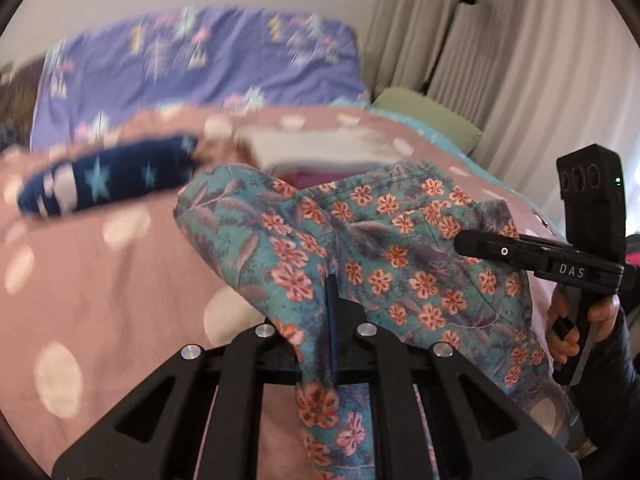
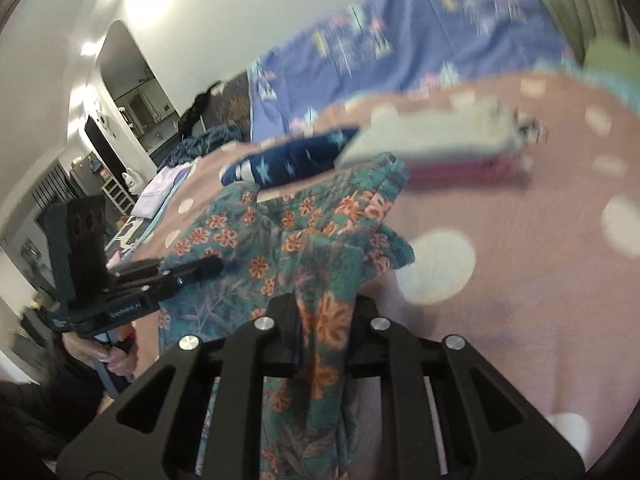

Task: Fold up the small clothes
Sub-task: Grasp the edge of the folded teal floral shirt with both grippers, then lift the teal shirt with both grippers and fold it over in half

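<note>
A small teal garment with orange flowers [image 1: 392,264] hangs between my two grippers above the pink dotted bedspread [image 1: 100,264]. My left gripper [image 1: 332,320] is shut on one edge of it. My right gripper [image 2: 320,320] is shut on another edge, and the cloth [image 2: 280,240] drapes down over its frame. Each gripper shows in the other's view, the right one [image 1: 480,246] and the left one [image 2: 200,268], both pinching the garment.
A folded stack of clothes [image 2: 432,144] and a dark blue star-patterned piece [image 1: 108,180] lie further back on the bed. A purple patterned pillow [image 1: 208,60] lies behind them, a green cushion [image 1: 432,116] at the right, curtains [image 1: 520,60] beyond.
</note>
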Available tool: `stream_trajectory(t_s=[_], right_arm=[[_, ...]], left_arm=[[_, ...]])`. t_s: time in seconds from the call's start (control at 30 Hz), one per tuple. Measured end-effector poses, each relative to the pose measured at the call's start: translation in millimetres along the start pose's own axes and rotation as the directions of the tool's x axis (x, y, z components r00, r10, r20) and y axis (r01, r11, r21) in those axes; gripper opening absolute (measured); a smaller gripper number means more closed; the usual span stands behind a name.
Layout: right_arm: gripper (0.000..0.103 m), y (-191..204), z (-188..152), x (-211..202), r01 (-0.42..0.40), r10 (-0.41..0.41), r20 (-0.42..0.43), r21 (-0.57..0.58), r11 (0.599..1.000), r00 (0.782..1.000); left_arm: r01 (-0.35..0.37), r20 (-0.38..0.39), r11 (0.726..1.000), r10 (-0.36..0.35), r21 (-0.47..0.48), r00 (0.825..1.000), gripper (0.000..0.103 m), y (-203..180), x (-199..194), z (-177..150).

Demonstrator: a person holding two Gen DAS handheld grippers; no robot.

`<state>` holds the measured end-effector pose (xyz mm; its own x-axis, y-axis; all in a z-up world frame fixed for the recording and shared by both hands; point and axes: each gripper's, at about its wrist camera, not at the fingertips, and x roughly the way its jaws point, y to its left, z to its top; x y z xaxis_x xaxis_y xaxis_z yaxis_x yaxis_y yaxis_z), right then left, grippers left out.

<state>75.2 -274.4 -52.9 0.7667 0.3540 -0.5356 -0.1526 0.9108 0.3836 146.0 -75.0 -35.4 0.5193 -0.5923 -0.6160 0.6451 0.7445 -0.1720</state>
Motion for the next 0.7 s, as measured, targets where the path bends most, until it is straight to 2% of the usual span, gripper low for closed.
stream_trajectory(t_s=[0.13,0.27,0.47,0.7], right_arm=[[0.014,24,1,-43,0.059,-0.047,0.140,-0.086,0.995,0.989],[0.014,36,4,-82,0.082,-0.052,0.234,-0.117,0.990,0.971],[0.014,38,11,-114,0.092,-0.052,0.314,-0.112,0.989,0.948],[0.014,29,17,-136,0.099,-0.058,0.351,-0.102,0.990,0.935]], left_arm=[[-0.020,0.065,0.998,0.016,0.060,0.998,0.009,-24,-33,14],[-0.046,0.125,0.988,0.027,0.148,0.992,0.008,-53,-56,27],[-0.066,0.187,0.976,0.027,0.208,0.982,0.008,-81,-77,47],[-0.086,0.203,0.961,0.032,0.262,0.979,0.008,-102,-78,58]])
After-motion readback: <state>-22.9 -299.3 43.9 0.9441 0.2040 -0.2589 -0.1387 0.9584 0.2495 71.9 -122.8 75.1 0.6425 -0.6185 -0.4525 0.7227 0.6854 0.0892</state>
